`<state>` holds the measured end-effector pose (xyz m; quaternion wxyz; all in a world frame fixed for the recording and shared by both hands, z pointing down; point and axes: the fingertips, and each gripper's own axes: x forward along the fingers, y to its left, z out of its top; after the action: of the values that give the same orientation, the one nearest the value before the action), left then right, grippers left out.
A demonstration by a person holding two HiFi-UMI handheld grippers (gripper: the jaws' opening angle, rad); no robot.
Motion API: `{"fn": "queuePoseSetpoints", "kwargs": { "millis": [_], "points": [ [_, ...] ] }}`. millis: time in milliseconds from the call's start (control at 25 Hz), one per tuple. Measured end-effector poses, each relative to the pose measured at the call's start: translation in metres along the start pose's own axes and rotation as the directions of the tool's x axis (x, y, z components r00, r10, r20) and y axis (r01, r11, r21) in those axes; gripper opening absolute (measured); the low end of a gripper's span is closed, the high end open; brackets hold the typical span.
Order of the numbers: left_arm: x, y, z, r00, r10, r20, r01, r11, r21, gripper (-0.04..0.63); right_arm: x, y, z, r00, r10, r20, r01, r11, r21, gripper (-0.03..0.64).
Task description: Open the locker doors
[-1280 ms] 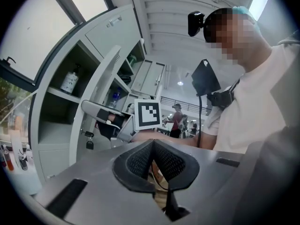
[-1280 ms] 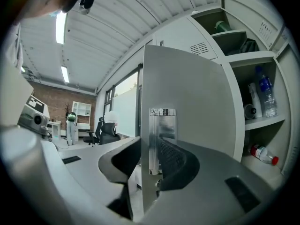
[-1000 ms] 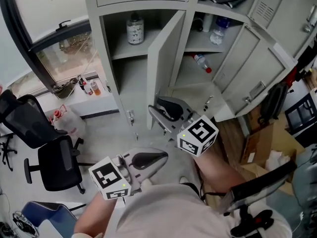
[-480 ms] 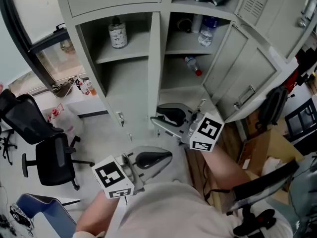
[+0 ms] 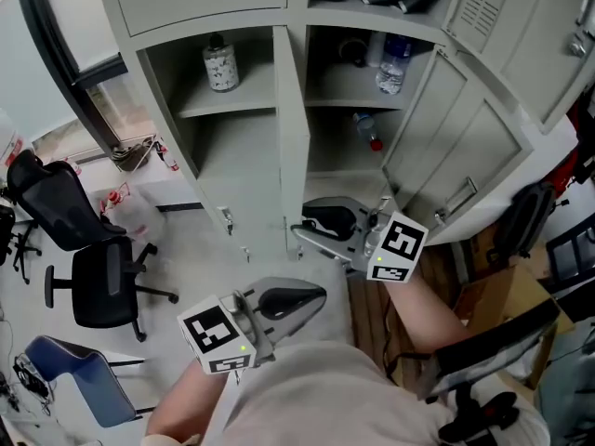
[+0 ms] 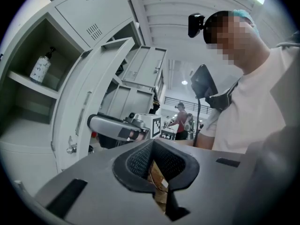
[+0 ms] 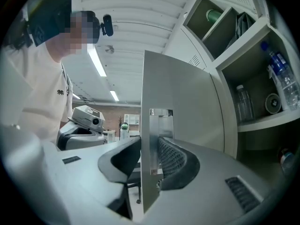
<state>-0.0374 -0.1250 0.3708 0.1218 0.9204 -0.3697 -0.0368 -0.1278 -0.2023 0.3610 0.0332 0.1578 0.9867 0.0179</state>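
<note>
The grey lockers (image 5: 200, 3) stand with two compartments open. The middle locker door (image 5: 296, 137) sticks straight out toward me, seen edge-on. My right gripper (image 5: 297, 229) is shut on that door's free edge low down. In the right gripper view the door panel (image 7: 183, 102) and its metal handle plate (image 7: 161, 125) pass between the right gripper's (image 7: 152, 149) jaws. My left gripper (image 5: 319, 295) hangs near my body, below the door and apart from it. In its own view the left gripper (image 6: 152, 146) has its jaws together with nothing held.
A second open door (image 5: 456, 156) angles out at the right. A jar (image 5: 220, 63) stands on the left shelf, and bottles (image 5: 390, 63) sit in the right compartment. Office chairs (image 5: 102, 286) stand at the left. Cardboard boxes (image 5: 483, 286) lie at the right.
The middle door has swung to the right, from angled across the left compartment to edge-on, with my right gripper moving right on it. The left gripper shifted slightly.
</note>
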Motion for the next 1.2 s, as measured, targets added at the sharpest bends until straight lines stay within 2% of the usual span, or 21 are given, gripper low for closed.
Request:
{"fn": "queuePoseSetpoints", "kwargs": {
  "millis": [400,760,920,1080,1200],
  "points": [
    [0.032,-0.005,0.000,0.996,0.084,0.001,-0.084,0.996,-0.002,0.011,-0.018,-0.007,0.001,0.998,0.052,0.018,-0.052,0.999,0.002,0.103],
    [0.046,-0.019,-0.008,0.983,0.183,-0.027,-0.184,0.983,-0.027,0.012,-0.025,-0.010,0.000,0.999,0.020,0.047,-0.020,1.000,0.007,0.109],
    [0.050,-0.032,-0.017,0.974,0.217,-0.058,-0.220,0.975,-0.033,0.011,-0.039,-0.007,-0.007,1.000,-0.002,0.026,0.002,1.000,0.001,0.120],
    [0.054,-0.043,-0.033,0.974,0.214,-0.076,-0.219,0.974,-0.062,0.012,-0.062,0.002,-0.022,1.000,-0.024,-0.012,0.024,1.000,0.017,0.132],
    [0.061,-0.056,-0.041,0.982,0.169,-0.087,-0.175,0.982,-0.072,0.012,-0.090,0.008,-0.039,0.992,-0.105,-0.062,0.107,0.994,0.020,0.130]
  ]
}}
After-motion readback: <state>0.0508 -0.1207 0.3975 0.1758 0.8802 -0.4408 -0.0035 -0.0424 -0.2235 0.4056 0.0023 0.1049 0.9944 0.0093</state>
